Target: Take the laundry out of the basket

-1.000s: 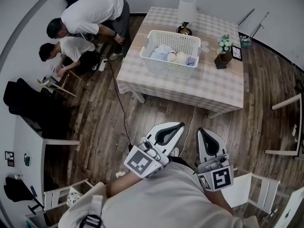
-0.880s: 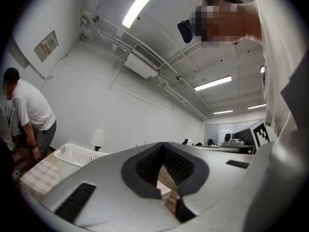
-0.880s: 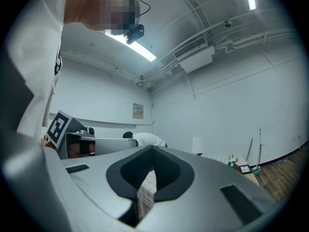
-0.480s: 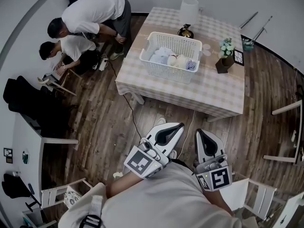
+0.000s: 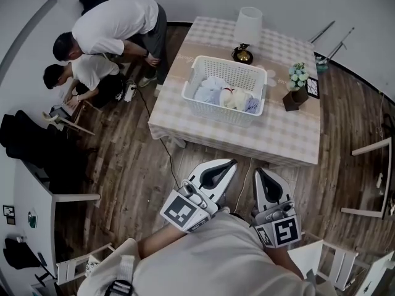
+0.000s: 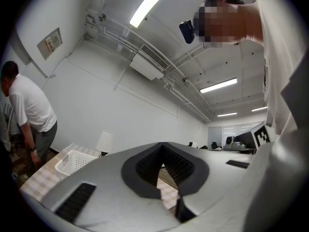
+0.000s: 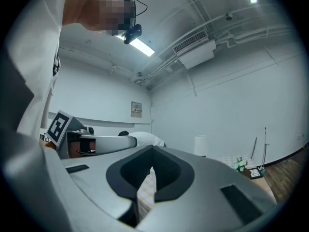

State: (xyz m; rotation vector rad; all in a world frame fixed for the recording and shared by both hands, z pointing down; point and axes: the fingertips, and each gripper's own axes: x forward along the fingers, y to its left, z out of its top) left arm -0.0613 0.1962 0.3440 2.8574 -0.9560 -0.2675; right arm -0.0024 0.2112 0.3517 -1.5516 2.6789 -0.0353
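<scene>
Both claws closed tight, nothing held: left gripper (image 5: 229, 164) and right gripper (image 5: 259, 171) sit at your chest, well short of the table (image 5: 284, 134). Laundry (image 5: 223, 95) lies in the basket (image 5: 207, 106), mid-table. Risk: reaching in w/ jaws closed shoves the basket toward the lamp (image 5: 248, 26). Floor cable (image 5: 164, 148) could trip you.

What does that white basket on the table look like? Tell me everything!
The basket is white and rectangular. It looks like plastic, with walls full of little holes and a smooth rim. It stands upright with its top open, on the table with the checked cloth, near the middle. Inside lies a pile of pale laundry in white, light blue and cream.
</scene>
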